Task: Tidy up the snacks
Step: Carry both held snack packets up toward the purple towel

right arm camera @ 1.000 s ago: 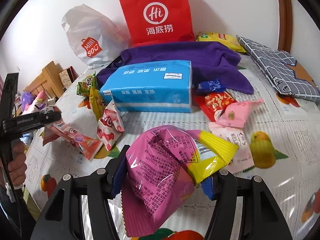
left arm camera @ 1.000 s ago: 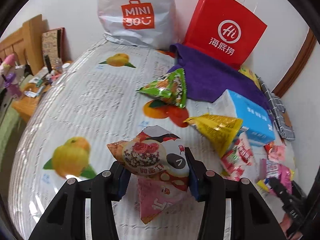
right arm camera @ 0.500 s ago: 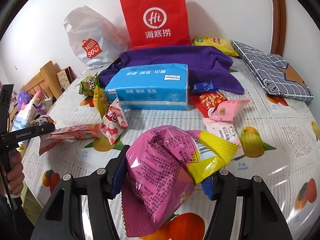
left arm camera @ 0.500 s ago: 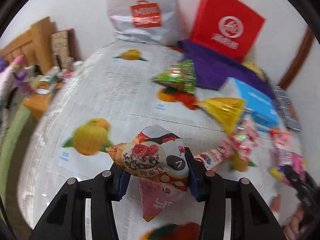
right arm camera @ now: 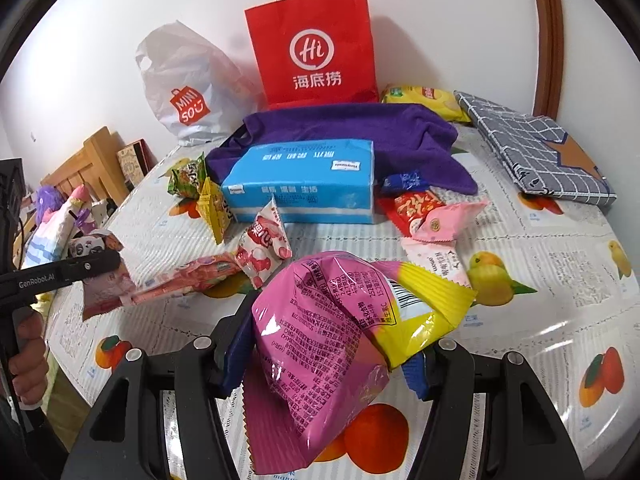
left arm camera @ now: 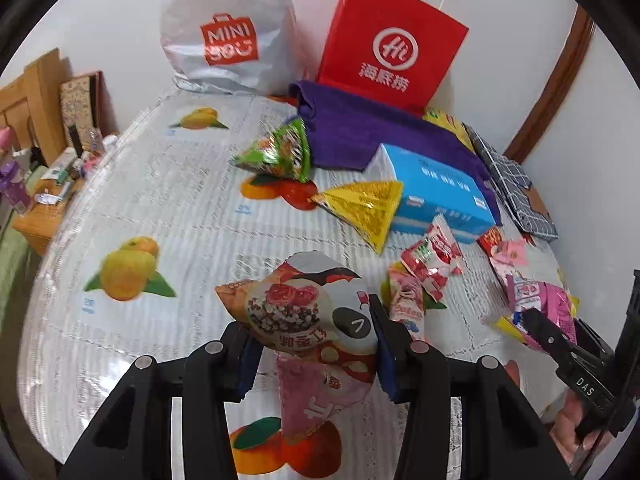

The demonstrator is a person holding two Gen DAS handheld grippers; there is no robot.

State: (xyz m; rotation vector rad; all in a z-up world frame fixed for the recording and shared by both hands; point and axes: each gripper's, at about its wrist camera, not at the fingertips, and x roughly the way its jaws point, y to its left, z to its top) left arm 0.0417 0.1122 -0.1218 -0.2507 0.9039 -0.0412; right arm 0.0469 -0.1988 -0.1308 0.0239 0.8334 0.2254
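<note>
My left gripper (left arm camera: 314, 350) is shut on a pink and white snack bag (left arm camera: 308, 320) and holds it above the fruit-print tablecloth (left arm camera: 160, 200). My right gripper (right arm camera: 322, 350) is shut on a pink and yellow snack bag (right arm camera: 332, 336) near the table's front edge. The right gripper also shows at the right of the left wrist view (left arm camera: 536, 320). The left gripper shows at the left of the right wrist view (right arm camera: 96, 264). Loose snacks lie between them: a green packet (left arm camera: 280, 152), a yellow triangular packet (left arm camera: 364, 204), a red-and-white packet (left arm camera: 434, 256) and several pink and red packets (right arm camera: 432, 216).
A blue tissue box (right arm camera: 304, 180) sits mid-table on a purple cloth (right arm camera: 352, 128). A red paper bag (right arm camera: 316, 44) and a white plastic bag (right arm camera: 184, 88) stand at the back wall. A grey checked pouch (right arm camera: 536, 148) lies at the right. A wooden shelf with clutter (left arm camera: 36, 152) stands off the left edge.
Both grippers have drawn back toward the table's front edge with their bags still held. The left gripper swung left and back toward the table's middle. The loose snacks have not moved.
</note>
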